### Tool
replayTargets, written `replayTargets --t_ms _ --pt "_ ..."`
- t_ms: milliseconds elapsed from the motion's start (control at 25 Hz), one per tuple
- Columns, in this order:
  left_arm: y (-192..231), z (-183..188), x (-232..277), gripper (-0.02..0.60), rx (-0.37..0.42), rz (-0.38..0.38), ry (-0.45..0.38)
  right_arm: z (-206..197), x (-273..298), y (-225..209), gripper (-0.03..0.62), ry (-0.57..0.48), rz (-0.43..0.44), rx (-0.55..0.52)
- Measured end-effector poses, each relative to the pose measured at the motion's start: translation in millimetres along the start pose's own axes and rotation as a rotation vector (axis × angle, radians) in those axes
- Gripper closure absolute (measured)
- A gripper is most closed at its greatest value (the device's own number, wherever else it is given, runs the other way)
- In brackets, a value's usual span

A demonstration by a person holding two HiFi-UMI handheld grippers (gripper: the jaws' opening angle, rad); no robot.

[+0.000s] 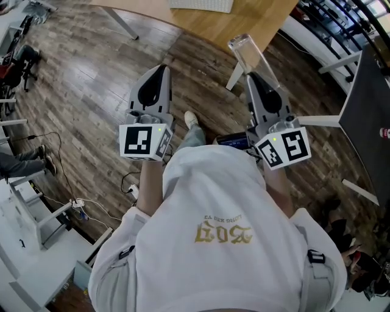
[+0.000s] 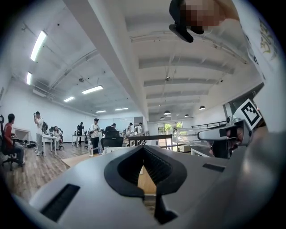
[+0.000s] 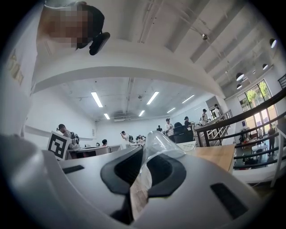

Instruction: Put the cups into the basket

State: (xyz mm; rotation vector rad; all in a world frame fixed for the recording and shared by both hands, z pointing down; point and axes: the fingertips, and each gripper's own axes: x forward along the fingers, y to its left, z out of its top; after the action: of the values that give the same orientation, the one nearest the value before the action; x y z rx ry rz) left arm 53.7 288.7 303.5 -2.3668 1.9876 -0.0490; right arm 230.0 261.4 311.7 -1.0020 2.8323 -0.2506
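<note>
White shirt point(image 1: 213, 201) fills the foreground as a person holds both grippers out ahead of the chest, marker cubes nearest the body and tips pointing forward. One clear plastic cup point(image 1: 247, 52) is pinched by its wall in the right gripper point(image 1: 256, 76), whose jaws are pressed against the thin plastic, and it juts out past the tips, tilted forward and up. From that gripper's own view the cup point(image 3: 158, 143) rises between the dark pads point(image 3: 167, 172) of the right gripper point(image 3: 140, 154). Beside it, level and a little apart, the left gripper point(image 1: 161, 68) is closed and carries nothing, its tips meeting in the left gripper point(image 2: 143, 148) view. A white basket point(image 1: 201, 5) sits on a wooden table point(image 1: 244, 18), well ahead of both grippers and roughly between their lines. Under the grippers lie plank floor point(image 1: 79, 91) and the person's shoe point(image 1: 191, 119). People point(image 2: 94, 132) stand far beyond the left gripper.
</note>
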Motion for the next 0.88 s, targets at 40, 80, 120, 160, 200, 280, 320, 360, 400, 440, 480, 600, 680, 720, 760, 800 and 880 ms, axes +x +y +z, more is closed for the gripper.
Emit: replayTargets --t_ms 40,80,120,160,200,280,320,360,400,440,480,600,680,720,760,800,880 --pt "4.7 0.2 4.3 0.574 0.000 0.002 -0.005 -0.3 5.9 -1.4 0.565 0.003 -0.003 -0.008" --pt "9.6 0.3 9.1 0.574 -0.004 0.001 -0.010 -0.4 12.3 -2.8 0.565 0.006 -0.007 -0.012" --pt "15.3 0.8 14.2 0.574 -0.009 0.000 -0.018 -0.1 18.8 -4.0 0.565 0.006 -0.011 -0.013" --pt "21.5 1.8 19.6 0.574 -0.013 0.001 -0.026 0.4 25.3 -4.8 0.565 0.007 -0.014 -0.014" --pt "28.0 3.2 25.3 0.574 -0.016 0.001 -0.034 1.0 32.0 -5.5 0.565 0.009 -0.017 -0.018" --pt "40.9 5.8 37.8 0.574 -0.022 -0.003 -0.046 2.3 46.7 -7.1 0.565 0.013 -0.023 -0.024" --pt "47.2 6.4 44.5 0.574 -0.025 -0.009 -0.047 3.0 54.8 -8.4 0.565 0.013 -0.027 -0.025" --pt "53.1 6.7 51.3 0.574 -0.028 -0.017 -0.046 3.7 62.8 -10.0 0.565 0.012 -0.031 -0.024" --pt "58.4 6.7 57.7 0.574 -0.030 -0.026 -0.044 4.5 70.6 -11.8 0.565 0.009 -0.035 -0.021" --pt "63.4 6.9 63.7 0.574 -0.032 -0.035 -0.043 5.3 78.2 -13.8 0.565 0.006 -0.039 -0.018" --pt "68.4 7.2 69.3 0.574 -0.032 -0.043 -0.043 6.2 85.9 -15.7 0.565 0.003 -0.043 -0.015" --pt "86.4 9.9 83.4 0.574 -0.034 -0.057 -0.049 9.5 110.0 -20.6 0.565 -0.002 -0.058 -0.012" --pt "101.2 11.8 90.6 0.574 -0.040 -0.056 -0.055 11.8 125.8 -21.1 0.565 -0.004 -0.065 -0.010" --pt "108.8 12.0 93.5 0.574 -0.044 -0.055 -0.057 12.4 133.0 -20.1 0.565 -0.003 -0.066 -0.011" --pt "115.9 11.5 96.2 0.574 -0.048 -0.055 -0.058 12.6 139.6 -18.8 0.565 -0.002 -0.067 -0.012" --pt "122.0 10.2 99.1 0.574 -0.052 -0.058 -0.058 12.4 145.7 -17.7 0.565 -0.002 -0.068 -0.014" --pt "130.8 6.8 104.9 0.574 -0.060 -0.073 -0.053 11.0 156.5 -17.1 0.565 0.000 -0.074 -0.014"
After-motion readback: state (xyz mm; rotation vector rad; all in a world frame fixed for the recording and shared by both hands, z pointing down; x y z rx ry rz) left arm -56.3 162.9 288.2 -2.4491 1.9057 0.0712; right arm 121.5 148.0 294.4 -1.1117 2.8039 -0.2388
